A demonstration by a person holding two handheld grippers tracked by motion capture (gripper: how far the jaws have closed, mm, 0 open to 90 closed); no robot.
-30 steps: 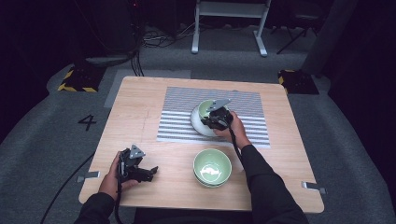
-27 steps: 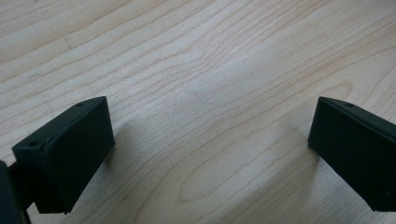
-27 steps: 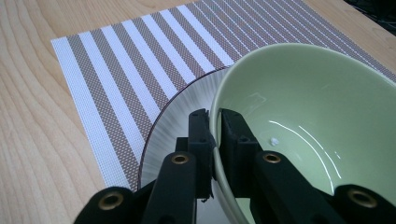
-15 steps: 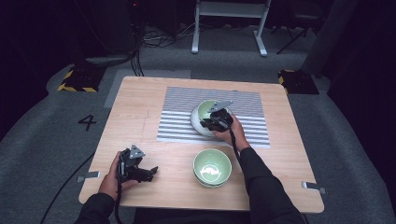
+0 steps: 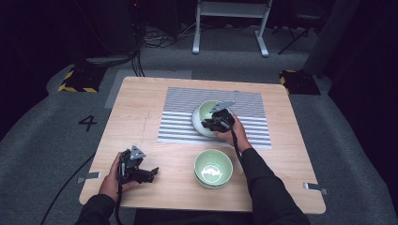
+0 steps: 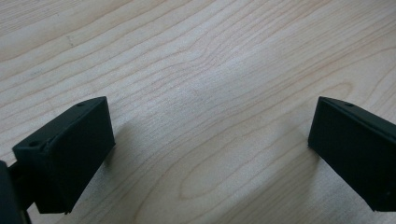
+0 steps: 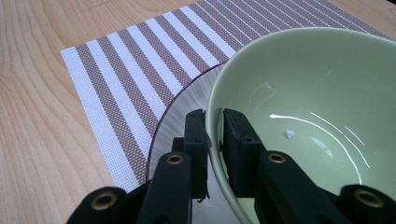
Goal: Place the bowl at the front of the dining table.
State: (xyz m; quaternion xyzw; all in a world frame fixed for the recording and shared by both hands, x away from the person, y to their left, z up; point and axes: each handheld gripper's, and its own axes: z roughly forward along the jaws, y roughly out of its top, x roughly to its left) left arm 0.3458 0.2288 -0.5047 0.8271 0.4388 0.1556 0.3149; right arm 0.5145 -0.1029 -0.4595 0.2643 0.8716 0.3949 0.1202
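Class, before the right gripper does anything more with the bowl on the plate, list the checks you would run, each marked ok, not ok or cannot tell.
1. Right gripper shut on the bowl rim: ok.
2. Bowl over the plate: ok.
3. Bowl resting flat on the plate: cannot tell.
4. Plate on the striped mat: ok.
5. Left gripper open, over bare table: ok.
6. Second bowl apart from the plate: ok.

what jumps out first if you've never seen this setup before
The right gripper pinching the rim of a pale green bowl draws the eye; the bowl sits on a white plate on the striped placemat at the middle of the wooden table. A second green bowl stands nearer the person, off the mat. At the table's near left, the left gripper rests open over bare wood.
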